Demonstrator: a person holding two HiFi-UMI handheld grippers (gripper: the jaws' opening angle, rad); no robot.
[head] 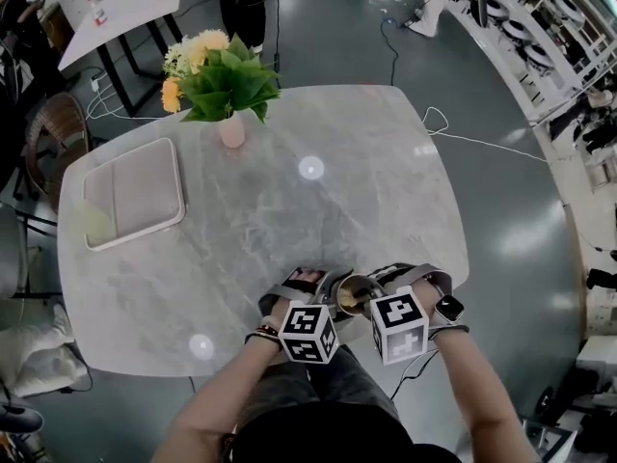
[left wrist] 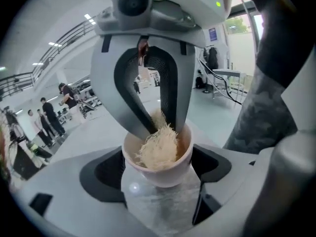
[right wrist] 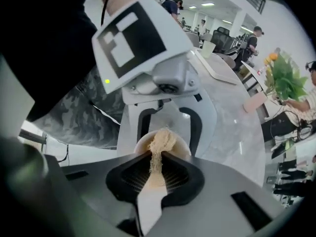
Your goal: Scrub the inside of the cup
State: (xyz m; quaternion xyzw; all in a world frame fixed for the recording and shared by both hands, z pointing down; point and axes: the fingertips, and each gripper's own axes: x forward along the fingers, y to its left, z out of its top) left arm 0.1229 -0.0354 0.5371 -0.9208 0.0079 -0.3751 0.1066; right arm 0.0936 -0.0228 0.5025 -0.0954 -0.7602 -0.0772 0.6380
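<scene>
Grey marble surface (head: 289,220) fills the head view. The cup (head: 356,294) stands close to its near edge, with a broad stretch of marble beyond the cup. Well beyond the cup, to its left, lie a shallow tray (head: 96,237) and a pink vase (head: 231,131) of flowers (head: 220,70). The left gripper (head: 323,292) and right gripper (head: 374,289) meet at the cup.

The left gripper view shows its jaws wide apart with the cup between them. A fibrous scrubber (left wrist: 158,149) fills the cup.

The right gripper view shows its jaws clamped on the scrubber's pale handle, with the scrubber's head down in the cup.
</scene>
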